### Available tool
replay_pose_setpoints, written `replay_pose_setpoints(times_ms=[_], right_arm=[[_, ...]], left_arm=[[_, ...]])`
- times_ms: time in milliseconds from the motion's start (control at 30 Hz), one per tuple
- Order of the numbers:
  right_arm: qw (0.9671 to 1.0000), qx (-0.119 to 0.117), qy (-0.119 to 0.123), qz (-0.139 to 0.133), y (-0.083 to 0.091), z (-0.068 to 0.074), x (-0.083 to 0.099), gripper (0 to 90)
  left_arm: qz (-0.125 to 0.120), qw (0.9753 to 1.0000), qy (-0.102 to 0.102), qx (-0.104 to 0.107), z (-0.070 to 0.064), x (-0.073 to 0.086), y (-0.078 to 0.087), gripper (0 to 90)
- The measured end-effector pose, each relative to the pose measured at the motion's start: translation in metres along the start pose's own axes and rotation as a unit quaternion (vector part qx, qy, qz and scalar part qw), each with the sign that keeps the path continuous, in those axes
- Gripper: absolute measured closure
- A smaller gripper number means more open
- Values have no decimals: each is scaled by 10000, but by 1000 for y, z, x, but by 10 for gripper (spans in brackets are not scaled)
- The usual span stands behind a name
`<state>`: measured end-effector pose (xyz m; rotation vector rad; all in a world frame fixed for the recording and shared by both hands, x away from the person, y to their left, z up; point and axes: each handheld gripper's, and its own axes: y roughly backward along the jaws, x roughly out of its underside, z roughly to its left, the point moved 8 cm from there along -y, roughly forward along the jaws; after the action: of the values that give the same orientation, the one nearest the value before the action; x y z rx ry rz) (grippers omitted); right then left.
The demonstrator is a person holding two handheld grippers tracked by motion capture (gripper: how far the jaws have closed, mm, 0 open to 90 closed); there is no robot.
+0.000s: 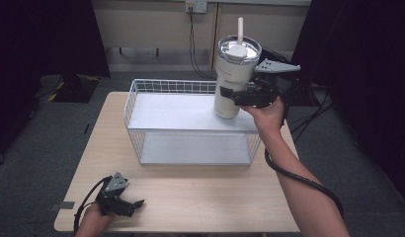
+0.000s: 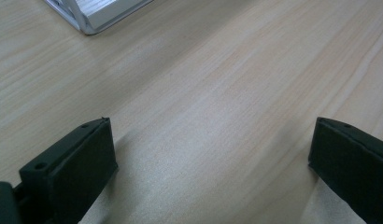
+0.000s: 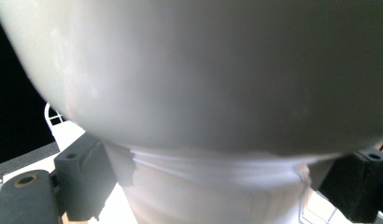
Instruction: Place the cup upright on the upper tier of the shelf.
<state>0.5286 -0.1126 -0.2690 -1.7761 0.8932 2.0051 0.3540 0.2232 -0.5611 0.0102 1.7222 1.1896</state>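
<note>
My right tool [image 1: 238, 96] is pinching the cream tumbler [image 1: 233, 79] low on its narrow base, so the wide top stays upright over the wire rack's [image 1: 141, 98] upper shelf at its right end. That arm's stretched well forward. My left tool [image 1: 122, 201] is resting spread on the surface [image 1: 200, 197] near me.

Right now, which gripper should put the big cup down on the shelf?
The right gripper, most likely. Its jaws already clamp the tumbler just over the top of the white wire shelf. The left gripper sits open, low at the table's near corner.
</note>
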Motion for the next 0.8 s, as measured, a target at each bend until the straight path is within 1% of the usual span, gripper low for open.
replay_pose_setpoints(times_ms=[367, 800], right_arm=[[10000, 74, 31, 54, -10, 0, 3, 106], [9999, 100, 19, 107, -22, 1, 7, 107]], left_arm=[[1, 10000, 1, 2, 0, 0, 0, 0], [0, 10000, 1, 0, 0, 0, 0, 0]])
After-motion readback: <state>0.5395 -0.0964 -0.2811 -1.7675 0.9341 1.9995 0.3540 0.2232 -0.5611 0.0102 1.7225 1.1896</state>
